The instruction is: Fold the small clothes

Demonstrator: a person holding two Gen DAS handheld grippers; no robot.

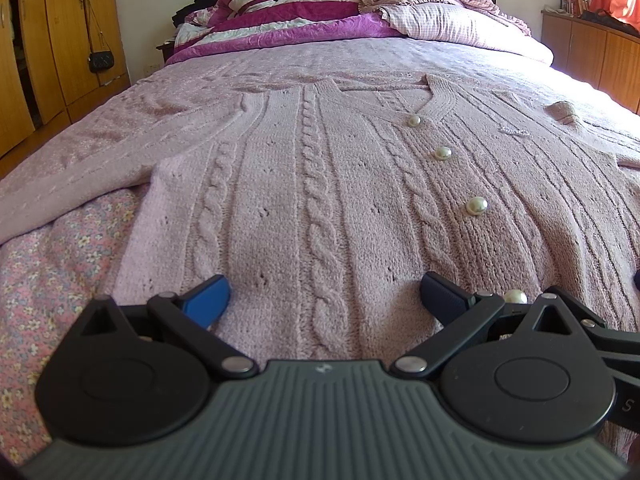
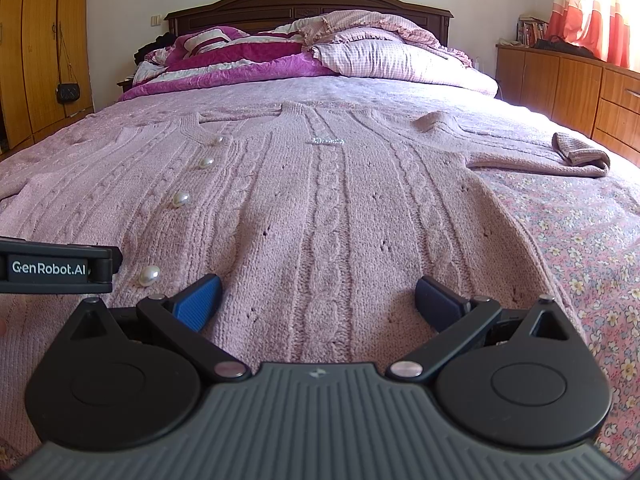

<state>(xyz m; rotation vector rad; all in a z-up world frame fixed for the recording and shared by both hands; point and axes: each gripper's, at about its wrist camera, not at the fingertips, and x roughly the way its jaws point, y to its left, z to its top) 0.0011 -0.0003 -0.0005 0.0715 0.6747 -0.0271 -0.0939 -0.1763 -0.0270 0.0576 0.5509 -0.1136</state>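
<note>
Left wrist view: your left gripper (image 1: 324, 296) is spread wide, holding nothing, over the near hem of the pink cardigan (image 1: 320, 184). It lies flat on the bed (image 1: 48, 280), stretching far away. Your right gripper (image 2: 316, 298) is spread too, just beside.

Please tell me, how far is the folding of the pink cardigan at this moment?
Done: the pink cardigan lies spread flat on the bed, buttoned with pearl buttons, sleeves out to the sides. In hand: nothing; the left gripper and right gripper are both open over the lower part of the cardigan. Left: every fold, since no sleeve or hem is turned in yet.
</note>
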